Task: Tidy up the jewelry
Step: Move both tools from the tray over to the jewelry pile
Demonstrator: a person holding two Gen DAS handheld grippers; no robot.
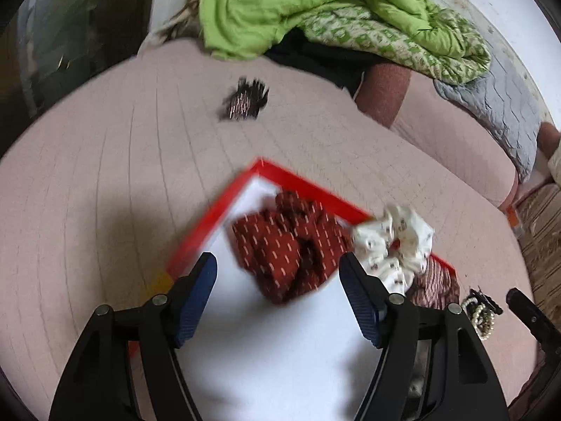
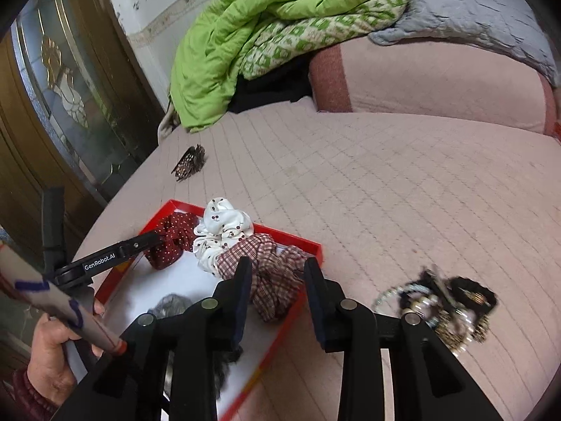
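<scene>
A red-rimmed tray [image 1: 298, 180] with a white floor lies on the pink bed; it also shows in the right wrist view [image 2: 291, 236]. In it lie a dark red dotted scrunchie [image 1: 284, 245] [image 2: 168, 242], a white cherry-print scrunchie [image 1: 396, 242] [image 2: 224, 231], a plaid scrunchie [image 2: 270, 273] and a grey furry one [image 2: 171, 307]. My left gripper [image 1: 277, 301] is open above the tray, just short of the red scrunchie. My right gripper [image 2: 278, 301] is open over the tray's right edge, near the plaid scrunchie. A pile of beaded bracelets and dark clips [image 2: 445, 305] [image 1: 482, 312] lies right of the tray.
A dark hair claw clip [image 1: 245, 100] [image 2: 189, 165] lies alone farther up the bed. A green quilt [image 2: 266, 31], a grey blanket [image 2: 473, 10] and a pink bolster [image 2: 431, 80] are heaped at the back. A wooden glass door [image 2: 63, 80] stands at the left.
</scene>
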